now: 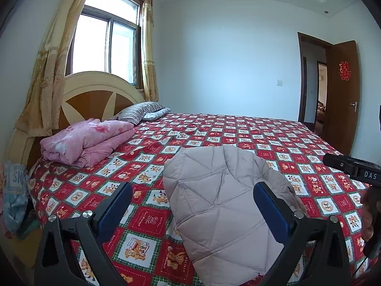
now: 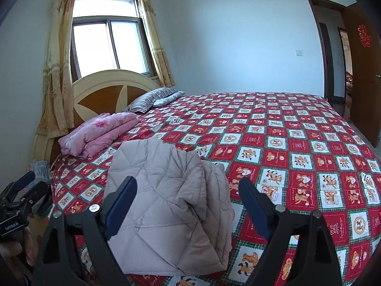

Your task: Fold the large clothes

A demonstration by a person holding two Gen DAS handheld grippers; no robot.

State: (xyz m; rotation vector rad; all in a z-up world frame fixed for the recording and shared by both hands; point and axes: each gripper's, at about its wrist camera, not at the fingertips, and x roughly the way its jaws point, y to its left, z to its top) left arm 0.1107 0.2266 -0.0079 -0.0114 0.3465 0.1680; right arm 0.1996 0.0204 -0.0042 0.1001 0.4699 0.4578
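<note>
1. Your left gripper, a black two-finger tool with blue pads, hangs above the near edge of the bed with its jaws spread wide; nothing is pinched between them.
2. Your right gripper, built the same way, also stands spread wide and empty, its pads clear of the cloth.
3. The pale beige quilted down jacket lies folded into a compact bundle on the red, white and green checked bedspread with cartoon bears, close to the near edge of the bed.
4. In the right wrist view the jacket shows its stacked layers along its right side, with a small round snap visible near that edge.
5. From the left wrist view, your right gripper shows at the right border, held by a hand.
6. From the right wrist view, your left gripper shows at the left border, just off the side of the bed.
7. A folded pink floral quilt rests near the cream and brown wooden headboard, well apart from the jacket.
8. A striped pillow lies beyond the quilt, beside the headboard.
9. Yellow patterned curtains frame the bright window, and a brown wooden door stands open at the far right.
</note>
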